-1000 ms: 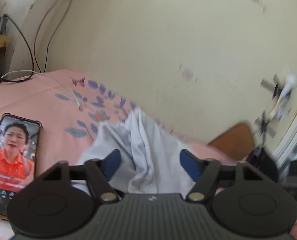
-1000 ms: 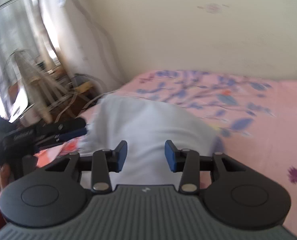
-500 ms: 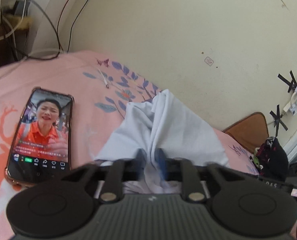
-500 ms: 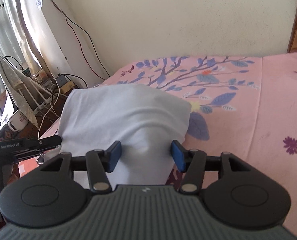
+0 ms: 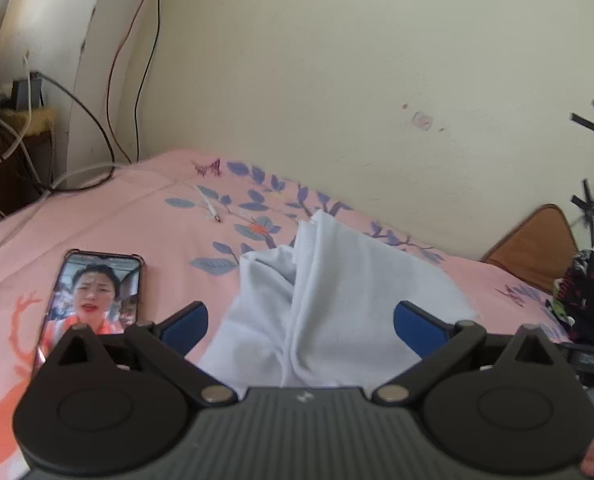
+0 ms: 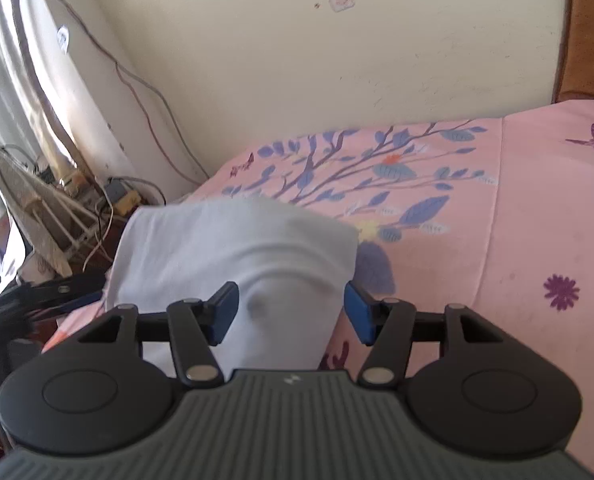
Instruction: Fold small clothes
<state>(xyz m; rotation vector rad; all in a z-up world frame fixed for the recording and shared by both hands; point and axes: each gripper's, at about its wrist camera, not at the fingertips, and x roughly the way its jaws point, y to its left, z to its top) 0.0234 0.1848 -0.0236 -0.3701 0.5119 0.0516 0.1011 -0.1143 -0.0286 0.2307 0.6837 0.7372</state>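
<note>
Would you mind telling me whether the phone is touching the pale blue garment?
Apart: the left wrist view shows pink bedsheet between the phone and the pale blue garment.

My left tongs (image 5: 301, 320) and right tongs (image 6: 292, 312) are black with blue pads. The cloth (image 5: 337, 300) is pale blue-white. The bed sheet (image 6: 517, 220) is pink, printed with blue leaves and purple butterflies.

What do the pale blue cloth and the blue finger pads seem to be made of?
The cloth looks like thin, matte knit cotton: it drapes in soft folds without shine. The pads on the right gripper look like smooth rubber or soft plastic, evenly blue with a slight sheen; which one is unclear.
</note>
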